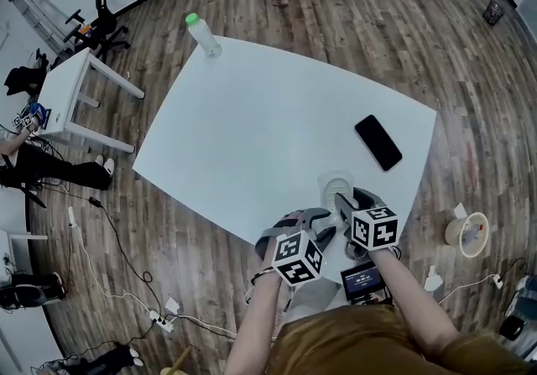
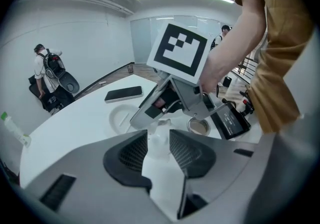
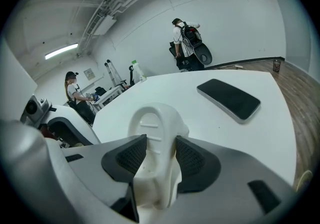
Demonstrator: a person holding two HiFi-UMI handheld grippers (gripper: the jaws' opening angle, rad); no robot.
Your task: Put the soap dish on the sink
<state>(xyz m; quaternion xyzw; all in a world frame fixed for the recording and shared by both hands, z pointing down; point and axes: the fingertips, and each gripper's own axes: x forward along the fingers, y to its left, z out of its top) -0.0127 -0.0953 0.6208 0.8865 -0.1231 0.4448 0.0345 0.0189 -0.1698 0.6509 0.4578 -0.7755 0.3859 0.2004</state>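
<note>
Clamping the soap dish [image 3: 152,118] between its jaws is the right gripper [image 3: 160,152] (left gripper [image 2: 159,144] seemingly open).

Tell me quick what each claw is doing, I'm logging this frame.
Left claw: a white piece sits between its jaws; whether it is gripped cannot be told.
Right claw: closed on the soap dish.

The right tool [image 3: 159,155] has its two dark jaws closed on a white soap dish [image 3: 154,120]. The dish's round end sticks up past the jaws. A white worktop [image 3: 250,135] lies under it. A black phone [image 3: 229,98] lies flat on the worktop, off to the right. Two people stand far back, one by the wall [image 3: 186,42] and one at the left [image 3: 75,92].
</note>
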